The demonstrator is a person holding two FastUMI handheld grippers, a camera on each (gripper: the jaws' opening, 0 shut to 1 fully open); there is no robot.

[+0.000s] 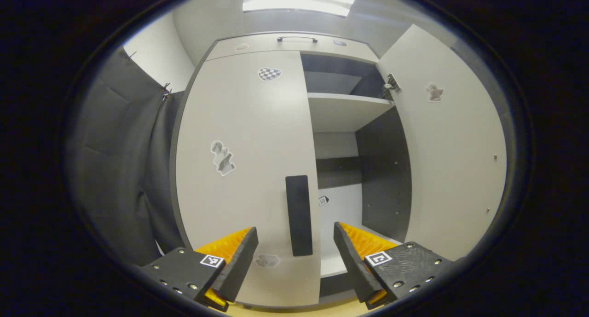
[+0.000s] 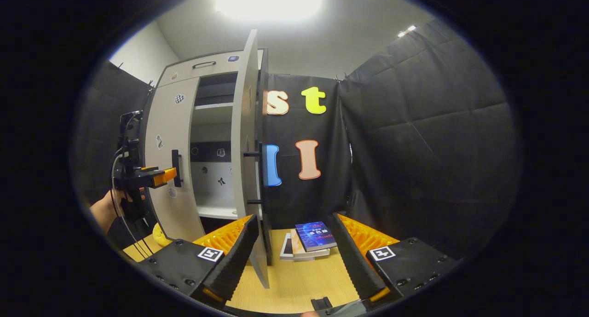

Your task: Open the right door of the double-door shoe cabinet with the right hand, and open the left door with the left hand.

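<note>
Shoe cabinet (image 1: 248,146) doors carry small stickers (image 1: 269,73), no legible writing.

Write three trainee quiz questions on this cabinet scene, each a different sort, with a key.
1. True or false: the right door stands open.
2. Which is the left gripper lined up with: A) the left door's handle, B) the books, C) the drawer handle?
3. Fill in: the left door is ___.

Key: 1 true: the shelf inside shows. 2 A: the handle sits between its open jaws, not gripped. 3 closed.
</note>
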